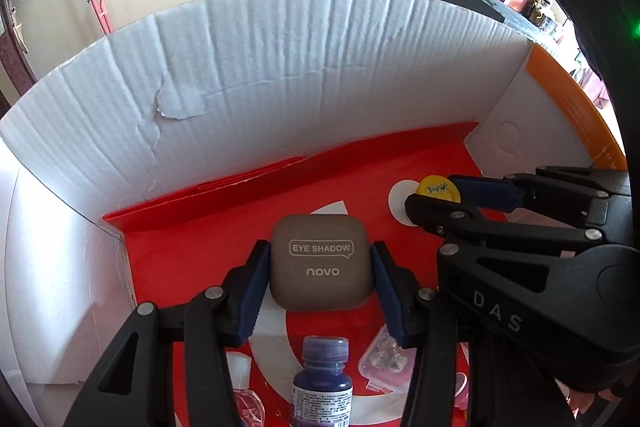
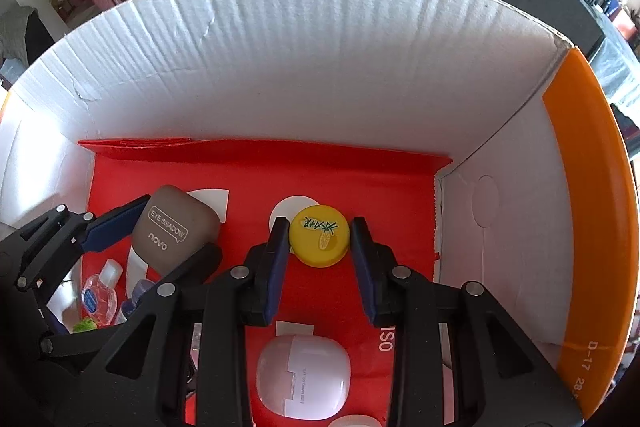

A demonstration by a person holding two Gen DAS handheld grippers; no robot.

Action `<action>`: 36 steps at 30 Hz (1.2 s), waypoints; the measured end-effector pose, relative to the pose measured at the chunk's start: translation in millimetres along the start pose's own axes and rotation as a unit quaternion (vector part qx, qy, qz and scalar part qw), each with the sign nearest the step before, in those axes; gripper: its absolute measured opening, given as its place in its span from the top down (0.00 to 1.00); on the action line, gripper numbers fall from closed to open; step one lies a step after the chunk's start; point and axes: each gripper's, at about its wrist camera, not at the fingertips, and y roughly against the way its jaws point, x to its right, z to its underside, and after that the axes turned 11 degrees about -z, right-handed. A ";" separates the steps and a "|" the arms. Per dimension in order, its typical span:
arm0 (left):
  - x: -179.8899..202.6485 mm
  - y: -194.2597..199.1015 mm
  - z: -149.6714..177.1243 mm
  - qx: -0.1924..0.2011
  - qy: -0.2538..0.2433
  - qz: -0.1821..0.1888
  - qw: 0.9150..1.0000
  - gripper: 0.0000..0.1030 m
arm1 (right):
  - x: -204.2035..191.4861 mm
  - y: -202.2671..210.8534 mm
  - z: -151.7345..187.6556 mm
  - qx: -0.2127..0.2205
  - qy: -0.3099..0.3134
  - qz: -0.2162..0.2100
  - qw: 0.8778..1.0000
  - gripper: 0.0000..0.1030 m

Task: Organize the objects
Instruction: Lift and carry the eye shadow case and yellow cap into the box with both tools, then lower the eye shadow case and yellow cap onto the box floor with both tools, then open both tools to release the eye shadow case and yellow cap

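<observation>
Both grippers are inside a white cardboard box (image 1: 260, 67) with a red floor (image 2: 360, 179). My left gripper (image 1: 320, 275) has its blue pads against both sides of a taupe eye shadow case (image 1: 320, 261), also in the right wrist view (image 2: 174, 231). My right gripper (image 2: 320, 247) sits around a round yellow tin (image 2: 319, 241) with small gaps on both sides; the tin rests on the floor. The right gripper also shows in the left wrist view (image 1: 436, 199), beside the yellow tin (image 1: 438, 189).
On the box floor lie a blue bottle (image 1: 322, 383), a small pink box of clear beads (image 1: 384, 363), a clear sanitizer bottle (image 2: 100, 293), a white earbud case (image 2: 303, 375) and something green (image 2: 85, 325). An orange band (image 2: 580, 207) marks the right wall.
</observation>
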 end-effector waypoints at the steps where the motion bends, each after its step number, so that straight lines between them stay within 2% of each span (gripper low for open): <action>1: 0.4 -0.4 -0.3 0.000 0.000 0.000 1.000 0.49 | -2.4 -0.8 1.6 -0.001 0.002 0.003 1.000 0.71; 9: -0.7 0.7 0.2 0.000 0.003 -0.001 1.000 0.49 | 0.4 -1.0 2.5 -0.001 0.006 0.006 1.000 0.71; 15: -4.1 1.9 1.6 -0.002 0.009 0.003 1.000 0.49 | 4.3 -1.4 17.9 -0.001 0.005 0.004 1.000 0.70; 17: -5.2 2.2 1.8 -0.002 0.011 0.001 1.000 0.49 | 5.4 -1.0 19.6 -0.001 0.005 0.002 1.000 0.68; 19: -2.1 -2.9 -6.5 -0.002 0.012 0.000 1.000 0.49 | 5.8 -0.9 22.2 -0.001 0.007 0.008 1.000 0.59; 22: -4.5 -1.0 -4.8 -0.002 0.014 0.002 1.000 0.49 | 9.9 5.1 12.3 0.000 0.008 0.012 1.000 0.54; 36: -10.1 16.3 0.7 0.010 0.027 0.005 1.000 0.45 | 6.9 16.9 14.9 0.008 0.005 0.006 1.000 0.54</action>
